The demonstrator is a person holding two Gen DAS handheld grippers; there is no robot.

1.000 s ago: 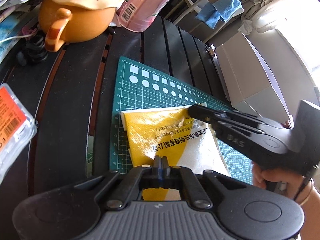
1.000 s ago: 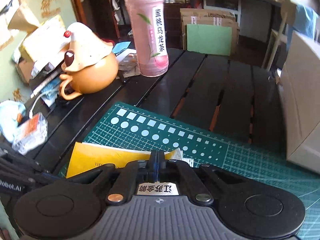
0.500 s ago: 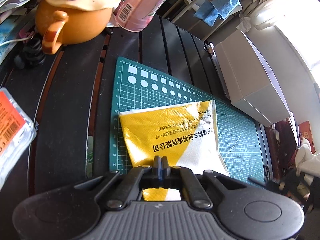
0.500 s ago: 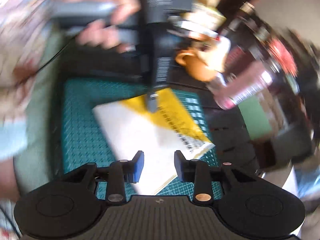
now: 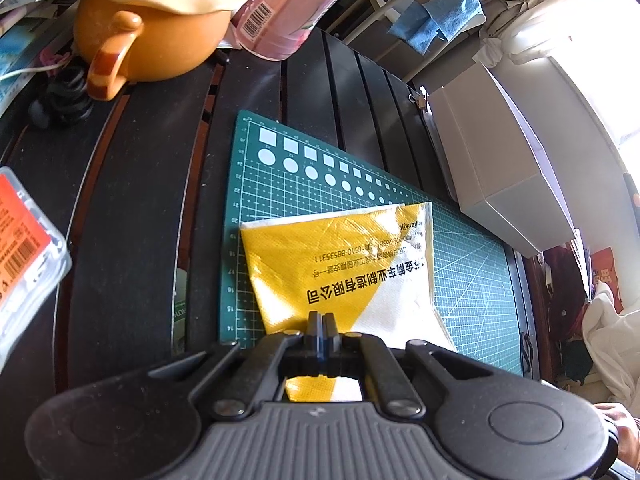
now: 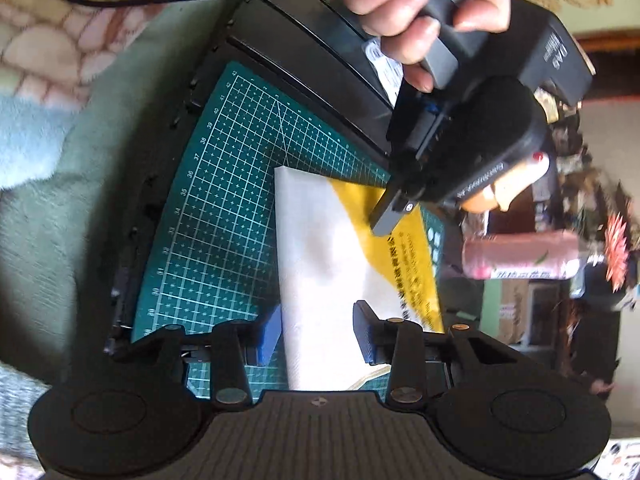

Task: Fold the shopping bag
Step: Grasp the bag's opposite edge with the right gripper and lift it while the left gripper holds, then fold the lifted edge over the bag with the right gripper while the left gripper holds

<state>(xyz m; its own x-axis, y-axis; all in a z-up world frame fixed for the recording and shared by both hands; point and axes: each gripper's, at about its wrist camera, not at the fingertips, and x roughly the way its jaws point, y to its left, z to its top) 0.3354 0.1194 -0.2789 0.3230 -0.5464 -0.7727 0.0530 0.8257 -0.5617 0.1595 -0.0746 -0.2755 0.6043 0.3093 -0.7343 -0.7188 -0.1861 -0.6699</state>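
Observation:
The yellow and white shopping bag [image 5: 344, 264] lies folded flat on the green cutting mat [image 5: 280, 184]. My left gripper [image 5: 320, 322] is shut, its tip pressing down on the bag's near part. In the right wrist view the bag [image 6: 332, 264] runs away from me, and the left gripper [image 6: 390, 214] stands on its yellow side. My right gripper [image 6: 318, 330] is open and hovers over the bag's white end, with the left fingertip [image 6: 270, 334] beyond the bag's edge over the mat [image 6: 224, 200].
An orange teapot [image 5: 148, 44] and a pink drink bottle [image 5: 288, 12] stand at the back of the dark slatted table [image 5: 132, 200]. A white box [image 5: 500, 172] sits right of the mat. A clear plastic packet [image 5: 24, 244] lies at the left.
My right gripper let go of the bag's far corner, opened, and swung round to the bag's white end. The left gripper stayed shut on the bag.

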